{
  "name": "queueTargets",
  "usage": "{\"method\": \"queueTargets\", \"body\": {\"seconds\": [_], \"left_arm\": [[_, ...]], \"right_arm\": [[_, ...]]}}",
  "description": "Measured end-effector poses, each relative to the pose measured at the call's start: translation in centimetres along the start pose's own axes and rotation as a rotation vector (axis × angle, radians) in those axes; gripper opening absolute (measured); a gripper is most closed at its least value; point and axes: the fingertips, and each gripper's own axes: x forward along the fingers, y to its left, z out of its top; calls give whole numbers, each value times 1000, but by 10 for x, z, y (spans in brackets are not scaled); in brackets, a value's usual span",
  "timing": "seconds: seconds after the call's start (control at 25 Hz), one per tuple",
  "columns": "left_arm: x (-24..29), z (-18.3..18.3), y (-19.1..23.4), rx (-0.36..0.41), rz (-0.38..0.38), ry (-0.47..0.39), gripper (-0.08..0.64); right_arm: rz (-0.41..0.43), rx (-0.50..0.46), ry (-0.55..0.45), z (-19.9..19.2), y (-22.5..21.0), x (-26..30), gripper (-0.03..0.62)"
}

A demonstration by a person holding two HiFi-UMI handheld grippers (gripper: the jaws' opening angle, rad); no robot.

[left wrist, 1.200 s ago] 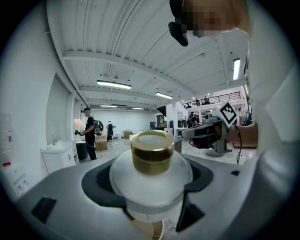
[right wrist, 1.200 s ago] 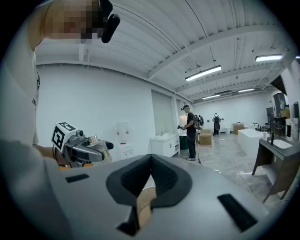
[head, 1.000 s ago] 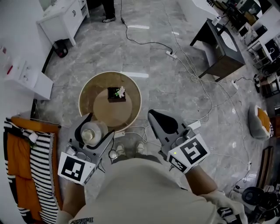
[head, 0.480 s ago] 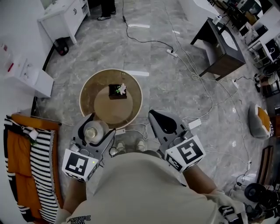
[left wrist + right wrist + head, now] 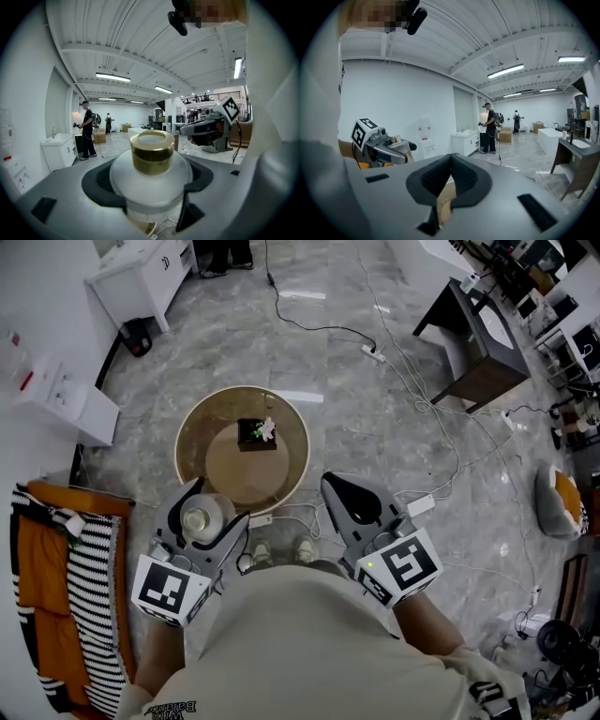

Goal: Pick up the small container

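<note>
The small container (image 5: 202,518) is a frosted white jar with a gold neck (image 5: 152,153). It stands upright between the jaws of my left gripper (image 5: 206,512), which is shut on it and held above the floor near the round table's near rim. In the left gripper view the jar (image 5: 151,174) fills the gap between the dark pads. My right gripper (image 5: 349,504) is shut with nothing in it, level with the left one; its pads (image 5: 461,176) meet at the tips.
A round wooden table (image 5: 286,479) stands ahead with a small dark box holding a plant (image 5: 256,433). Cables (image 5: 412,381) trail across the marble floor. An orange and striped cloth (image 5: 56,577) lies left, a dark desk (image 5: 478,343) far right, white cabinets (image 5: 141,277) top left.
Both grippers have barely moved. The view has shifted slightly, so the table sits a little lower and to the right in the head view. The jar stays held.
</note>
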Motion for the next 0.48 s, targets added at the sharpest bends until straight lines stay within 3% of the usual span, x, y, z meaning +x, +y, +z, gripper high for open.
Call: {"method": "queueTargets", "body": {"seconds": [0.48], "left_arm": [[2,-4,1,28,-14,12,339]], "right_arm": [[-4,7,8,-4,3,3,-5]]}}
